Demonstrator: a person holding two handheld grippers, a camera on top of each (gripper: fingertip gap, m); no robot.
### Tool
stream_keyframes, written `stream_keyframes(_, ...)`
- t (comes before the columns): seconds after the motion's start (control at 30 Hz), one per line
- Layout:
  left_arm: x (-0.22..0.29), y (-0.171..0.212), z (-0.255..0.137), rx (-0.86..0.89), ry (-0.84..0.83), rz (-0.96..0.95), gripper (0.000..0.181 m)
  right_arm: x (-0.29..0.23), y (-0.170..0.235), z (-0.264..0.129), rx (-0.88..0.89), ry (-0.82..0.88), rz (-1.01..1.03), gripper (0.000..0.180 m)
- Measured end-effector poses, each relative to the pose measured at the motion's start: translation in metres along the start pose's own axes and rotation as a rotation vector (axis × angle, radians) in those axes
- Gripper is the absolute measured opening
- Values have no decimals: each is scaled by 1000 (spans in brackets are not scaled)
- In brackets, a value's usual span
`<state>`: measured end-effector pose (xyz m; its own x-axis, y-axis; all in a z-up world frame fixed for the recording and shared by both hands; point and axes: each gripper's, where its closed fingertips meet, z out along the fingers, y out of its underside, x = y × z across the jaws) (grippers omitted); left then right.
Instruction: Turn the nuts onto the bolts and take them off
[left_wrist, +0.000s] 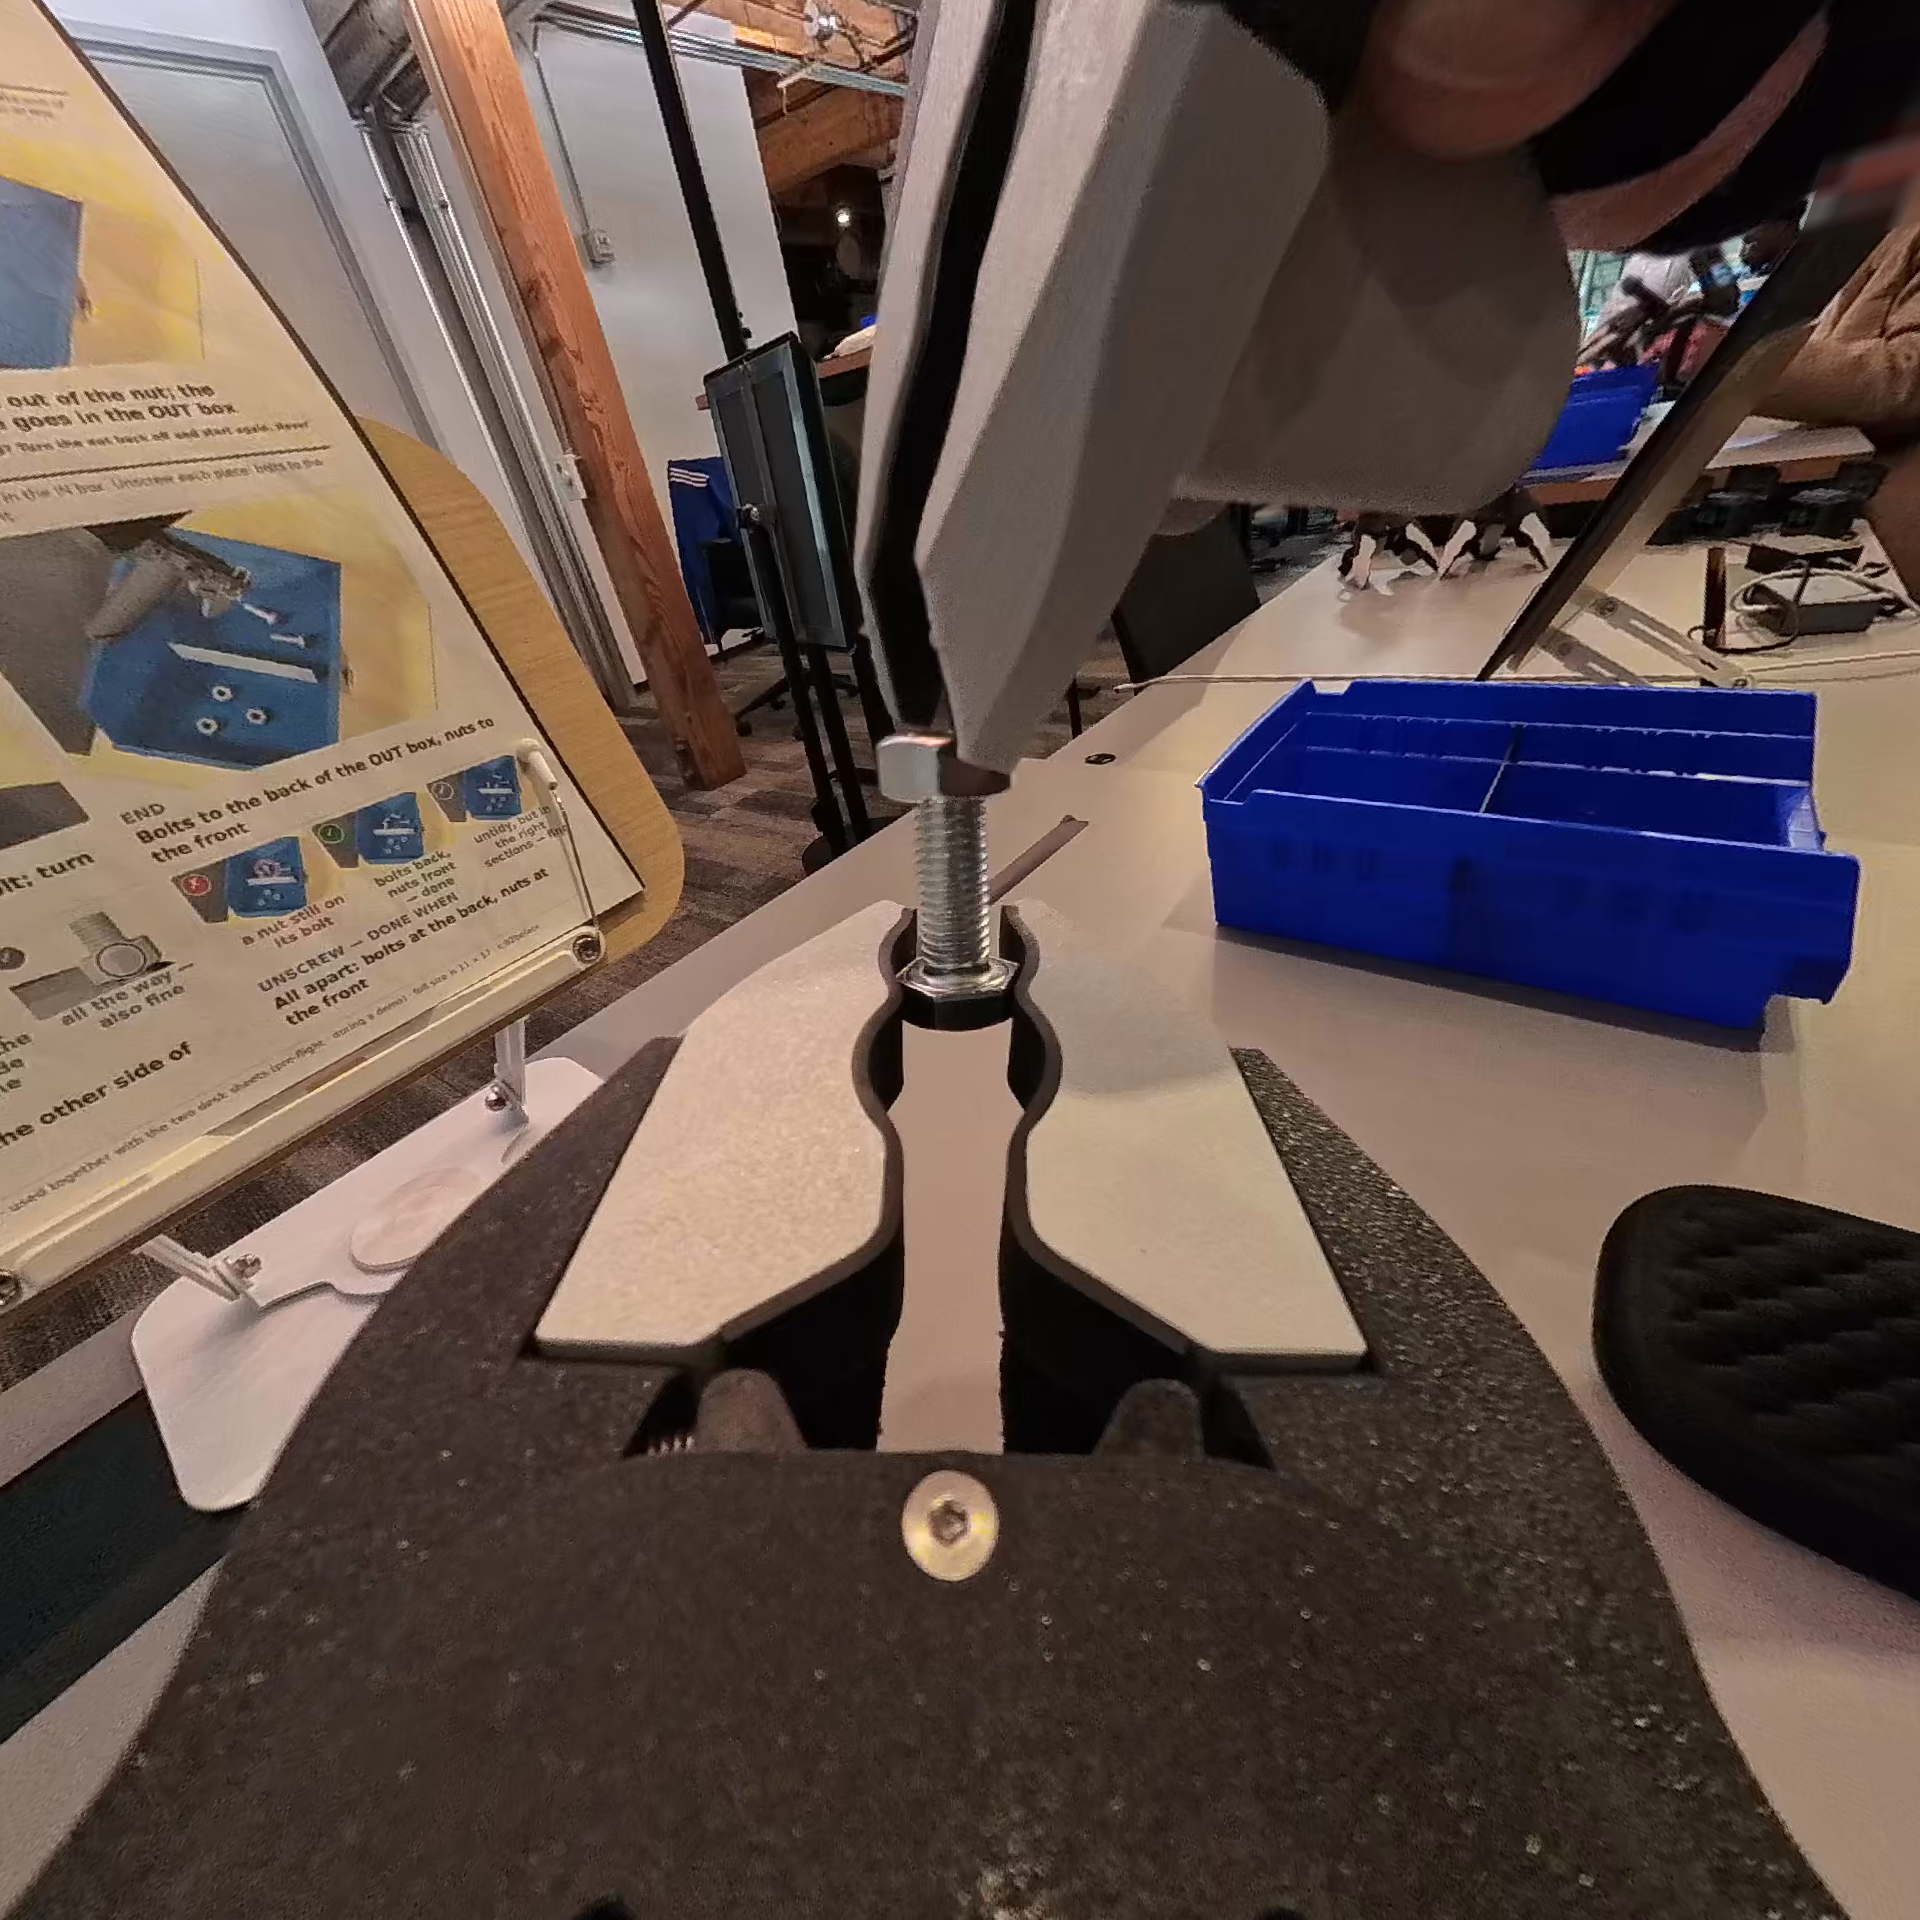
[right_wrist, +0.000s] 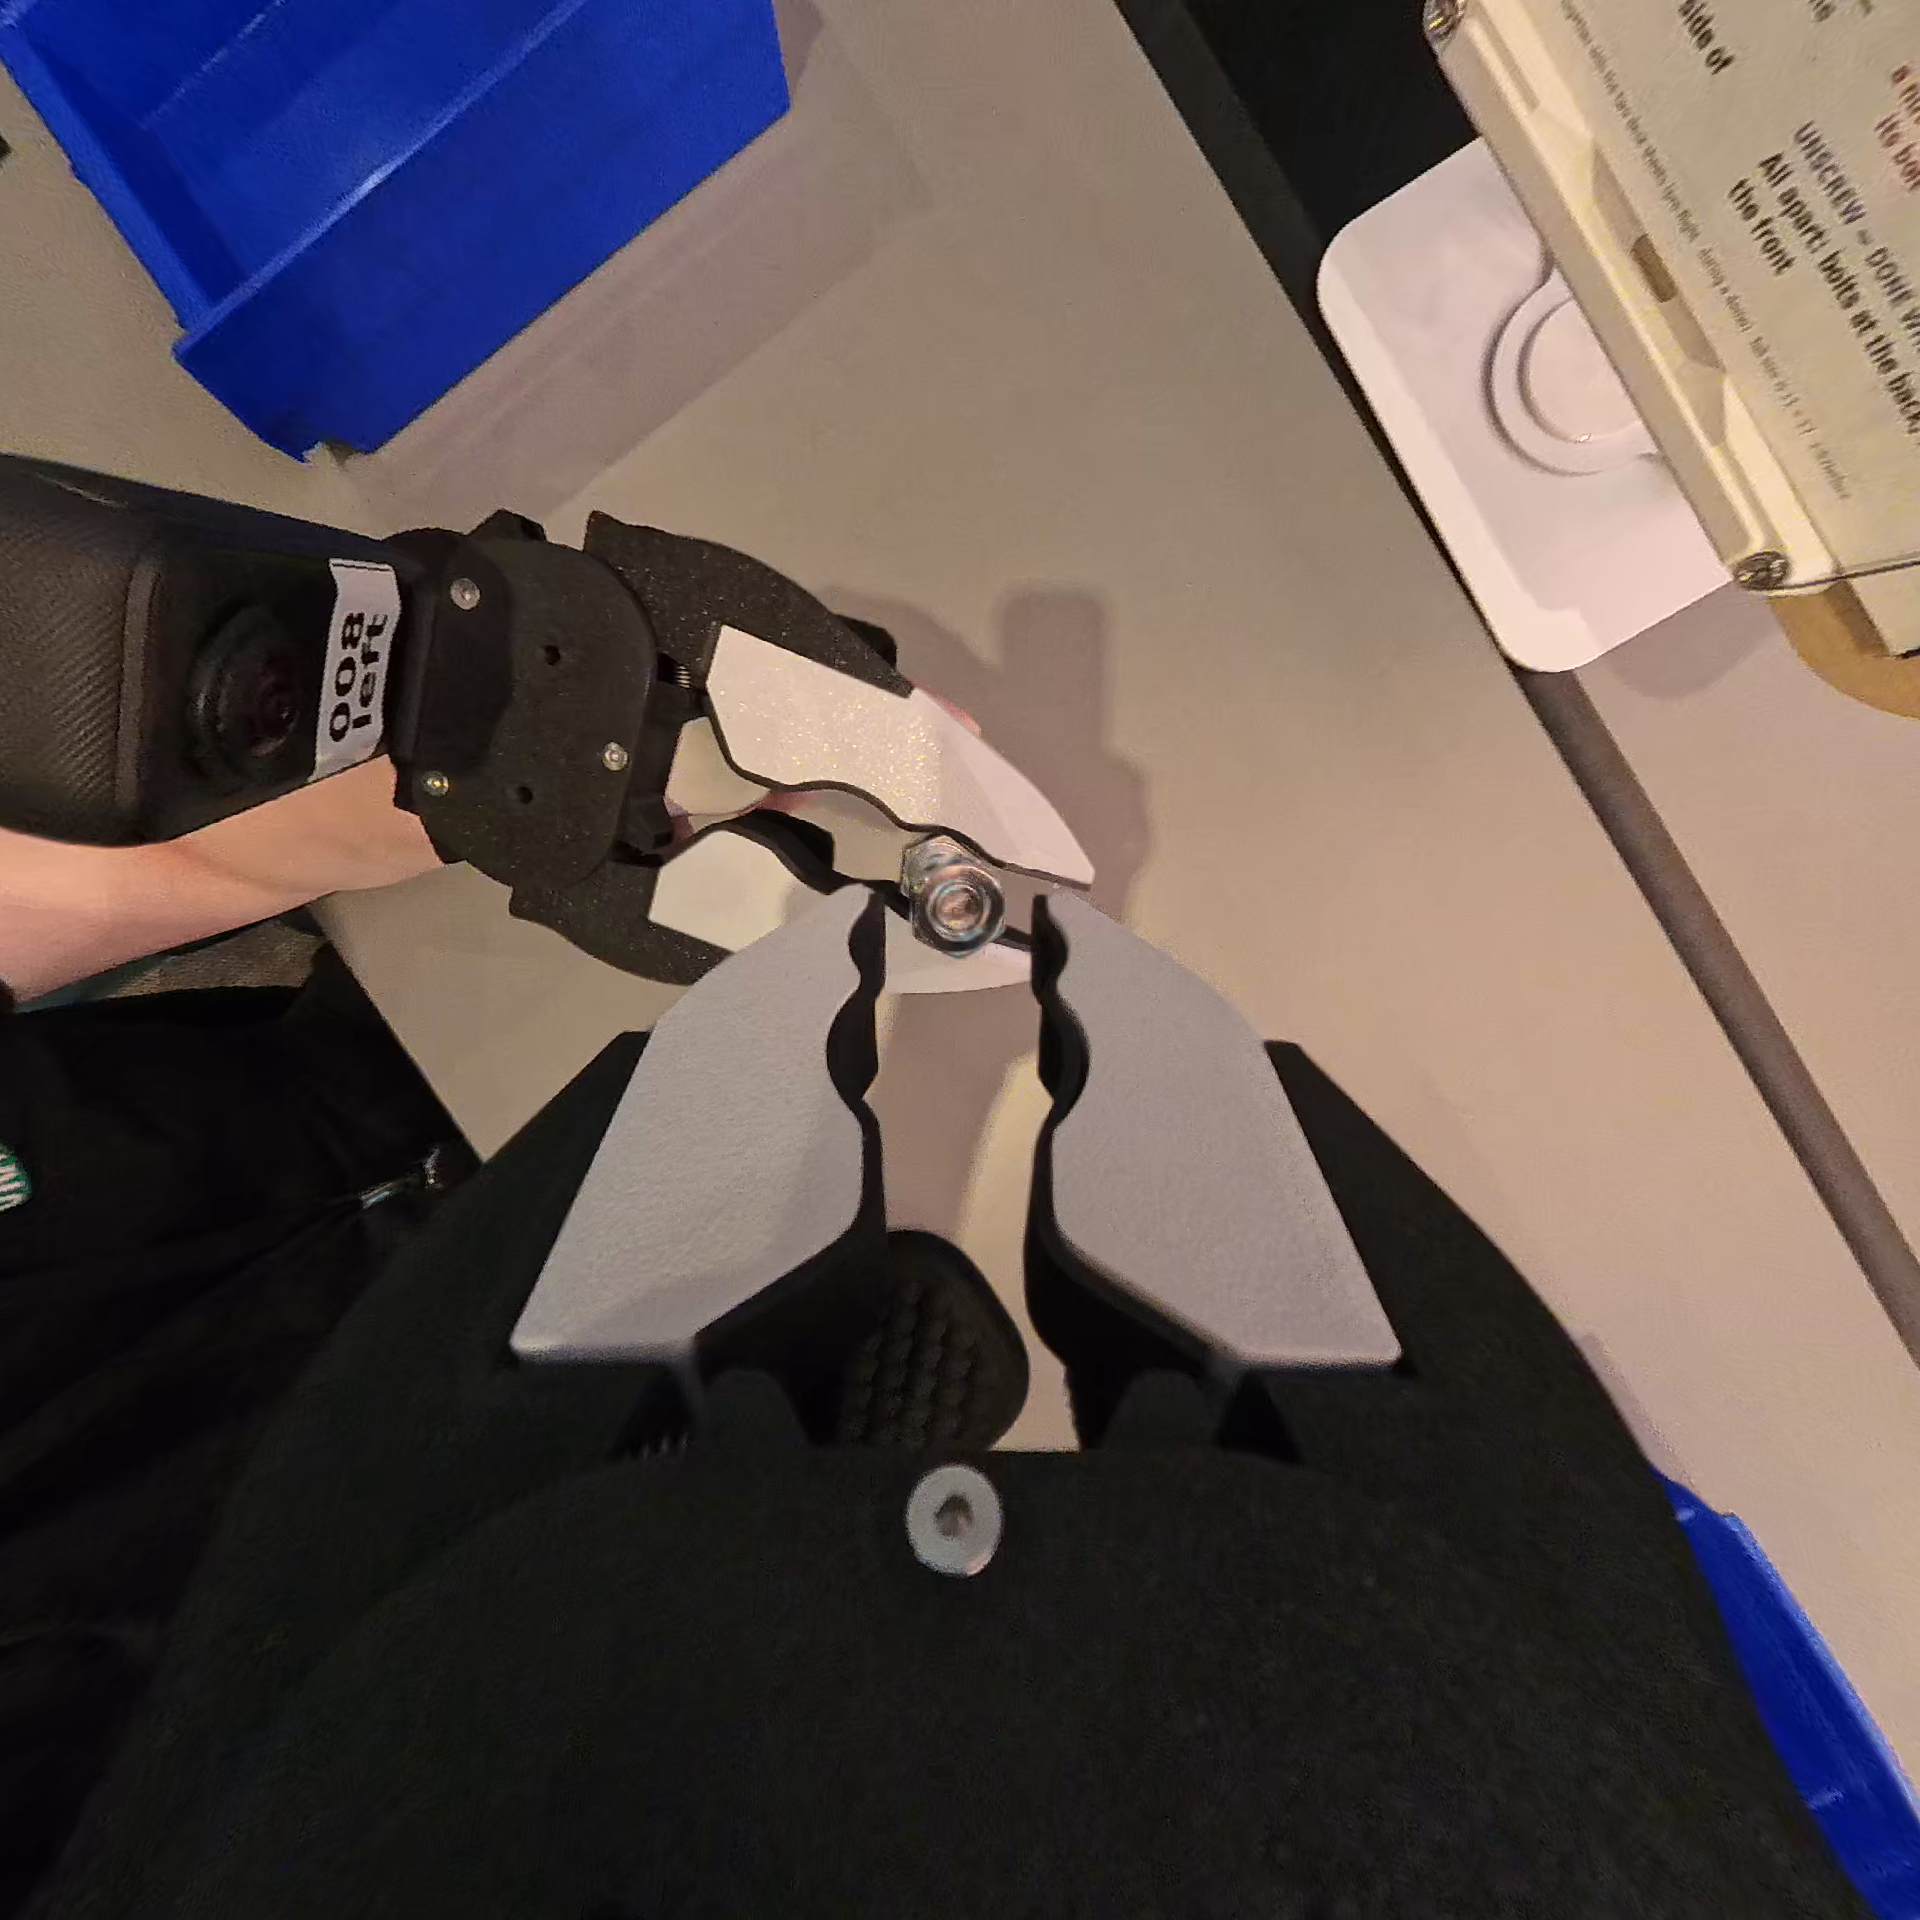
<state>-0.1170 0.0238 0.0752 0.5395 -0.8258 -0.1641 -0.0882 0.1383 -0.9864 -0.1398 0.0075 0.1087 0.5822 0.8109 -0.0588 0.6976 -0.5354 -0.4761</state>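
I see a shiny silver bolt (left_wrist: 948, 883) and nut (left_wrist: 951, 979), my left gripper (left_wrist: 954, 961) with pale grey fingers (left_wrist: 769, 1132) on speckled black, and a bright blue bin (left_wrist: 1538, 831) at two o'clock.

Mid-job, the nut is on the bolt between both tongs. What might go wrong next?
1. The right tongs stand open around the head of the silver threaded bolt, seemingly off-centre in the left wrist view; closing now might slip off.
2. Only the left tongs, shut on the silver hex nut, support the upright bolt. Most thread shows above the nut, so a sideways push could tilt or cross-thread it.
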Motion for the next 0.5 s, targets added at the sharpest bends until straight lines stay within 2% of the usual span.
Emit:
stream_keyframes(0.1, 1, -1, 0, -2, 2, 10, 15, -1, 2, 2, -16, -16, -6, 17)
stream_keyframes(0.27, 10, -5, -1, 3, 76, -15, 15, -3, 6, -2, -33, -37, -60, 17)
stream_keyframes(0.4, 32, -16, -10, 35, 315, -120, 15, -15, 9, -11, -9, -67, -285, 17)
stream_keyframes(0.5, 56, -23, -24, 27, 551, -195, 15, -29, 19, -19, 17, -85, -565, 17)
